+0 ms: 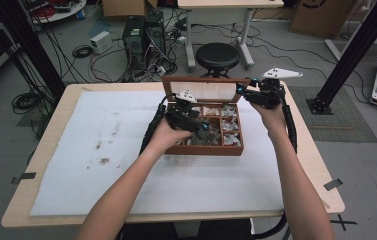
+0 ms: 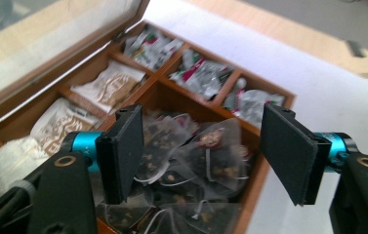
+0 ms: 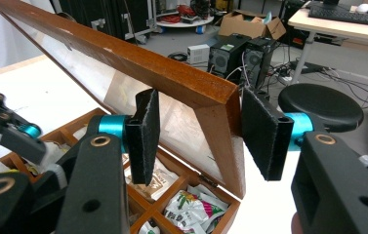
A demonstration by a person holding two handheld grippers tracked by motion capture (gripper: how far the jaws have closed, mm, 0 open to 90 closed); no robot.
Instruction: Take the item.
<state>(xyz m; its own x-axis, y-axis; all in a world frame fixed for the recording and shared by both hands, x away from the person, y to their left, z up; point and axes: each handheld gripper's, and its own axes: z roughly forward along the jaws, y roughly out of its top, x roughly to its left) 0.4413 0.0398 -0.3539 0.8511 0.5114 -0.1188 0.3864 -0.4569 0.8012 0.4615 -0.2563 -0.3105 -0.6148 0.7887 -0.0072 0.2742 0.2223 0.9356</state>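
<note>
A wooden tea box stands on the white sheet at the table's far middle, its glass lid raised. My right gripper is shut on the lid's upper right corner; in the right gripper view the wooden lid frame sits between the pads of my right gripper. My left gripper hangs open just over the box's near compartment. In the left gripper view its jaws stand apart above a heap of clear pyramid tea bags, none of them pinched.
Other compartments hold white paper sachets and foil packets. The white sheet covers most of the table and carries a few dark specks at left. Beyond the far edge stand a black stool and computer towers.
</note>
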